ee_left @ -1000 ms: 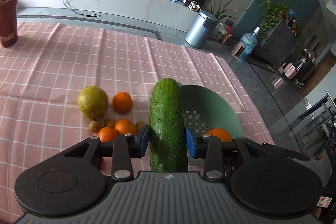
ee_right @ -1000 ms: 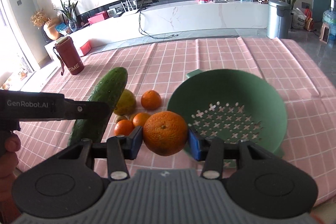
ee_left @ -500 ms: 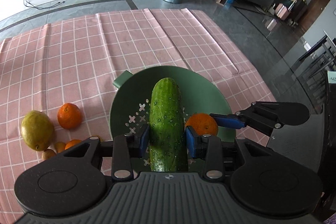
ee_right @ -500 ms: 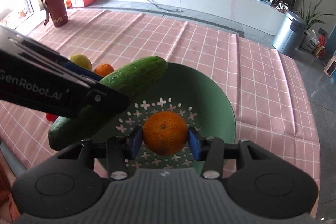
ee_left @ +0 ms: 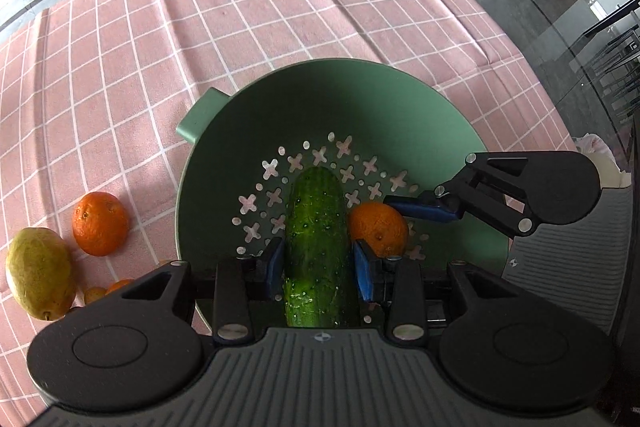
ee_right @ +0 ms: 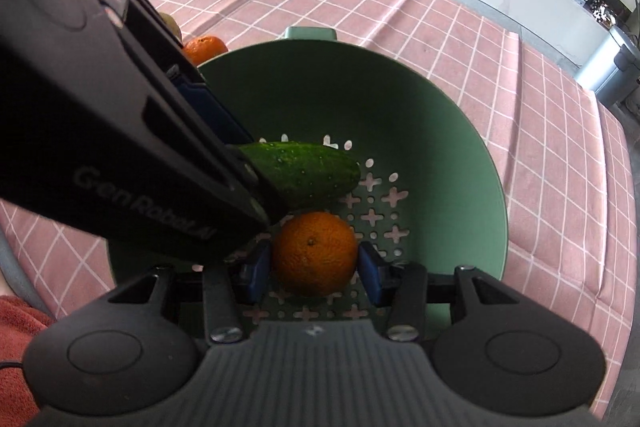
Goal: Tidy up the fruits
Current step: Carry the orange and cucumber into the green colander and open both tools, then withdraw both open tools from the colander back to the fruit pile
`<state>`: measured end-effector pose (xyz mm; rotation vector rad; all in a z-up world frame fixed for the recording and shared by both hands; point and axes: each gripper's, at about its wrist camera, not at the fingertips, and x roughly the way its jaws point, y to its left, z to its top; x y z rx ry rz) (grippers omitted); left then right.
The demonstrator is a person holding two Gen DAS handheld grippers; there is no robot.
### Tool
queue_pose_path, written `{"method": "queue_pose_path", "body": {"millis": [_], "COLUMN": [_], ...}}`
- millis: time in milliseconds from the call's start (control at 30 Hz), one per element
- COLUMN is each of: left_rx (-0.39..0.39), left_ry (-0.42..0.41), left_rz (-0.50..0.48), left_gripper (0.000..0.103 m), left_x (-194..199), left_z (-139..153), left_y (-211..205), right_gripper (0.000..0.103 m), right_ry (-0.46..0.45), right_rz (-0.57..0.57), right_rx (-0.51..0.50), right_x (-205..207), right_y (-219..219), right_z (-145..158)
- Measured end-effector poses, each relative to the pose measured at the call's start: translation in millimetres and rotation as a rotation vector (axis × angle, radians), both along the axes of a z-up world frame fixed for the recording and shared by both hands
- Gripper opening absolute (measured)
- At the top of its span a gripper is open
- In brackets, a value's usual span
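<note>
Left wrist view: over the green colander [ee_left: 400, 99], left gripper [ee_left: 318, 269] clamps the cucumber [ee_left: 316, 239] and right gripper [ee_right: 314, 269] a mandarin [ee_right: 314, 253] beside it; next, I'd judge, loosen both fingers inside.

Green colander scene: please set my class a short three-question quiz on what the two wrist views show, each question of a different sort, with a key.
1. True or false: the cucumber is clamped in the left tongs.
2. What do the right tongs hold? A) a pear B) an orange C) nothing
3. Fill in: both held items hang over the green ____.

Key:
1. True; the blue pads press its sides.
2. B, the orange.
3. Colander. Another orange and a yellow-green pear lie outside it on the pink checked cloth.
</note>
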<state>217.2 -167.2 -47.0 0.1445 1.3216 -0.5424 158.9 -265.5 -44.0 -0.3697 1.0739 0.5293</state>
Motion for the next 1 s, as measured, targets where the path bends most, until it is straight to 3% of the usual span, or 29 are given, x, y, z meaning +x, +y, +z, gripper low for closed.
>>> {"method": "queue_pose_path", "body": {"millis": [433, 500, 567, 667, 867, 1000], "left_rx": [-0.031, -0.029, -0.050, -0.072, -0.108, -0.131], "left_ry": [0.033, 0.024, 0.020, 0.008, -0.104, -0.211], "left_rz": [0.036, 0.041, 0.043, 0.053, 0.046, 0.070], "left_gripper": [0.042, 0.048, 0.054, 0.056, 0.057, 0.057], "left_x": [3.9, 2.7, 1.1, -3.2, -25.9, -45.2], "left_z": [-3.1, -2.1, 0.3, 10.4, 53.9, 83.9], "left_y": [7.1, 7.3, 9.8, 14.7, 35.3, 65.8], "right_gripper": [0.046, 0.057, 0.059, 0.069, 0.073, 0.073], "right_ry": [0.036, 0.031, 0.021, 0.004, -0.045, -0.090], "right_rz": [-0.008, -0.010, -0.013, -0.029, -0.099, -0.204], "right_rx": [0.008, 0.004, -0.003, -0.014, -0.021, 0.039], "right_x": [3.1, 2.5, 0.0, -2.9, -17.3, -32.6], "right_y": [-3.6, -1.6, -0.1, 0.8, -5.2, -13.8], "right_z": [-10.0, -7.3, -3.6, 5.3, 27.5, 46.3]}}
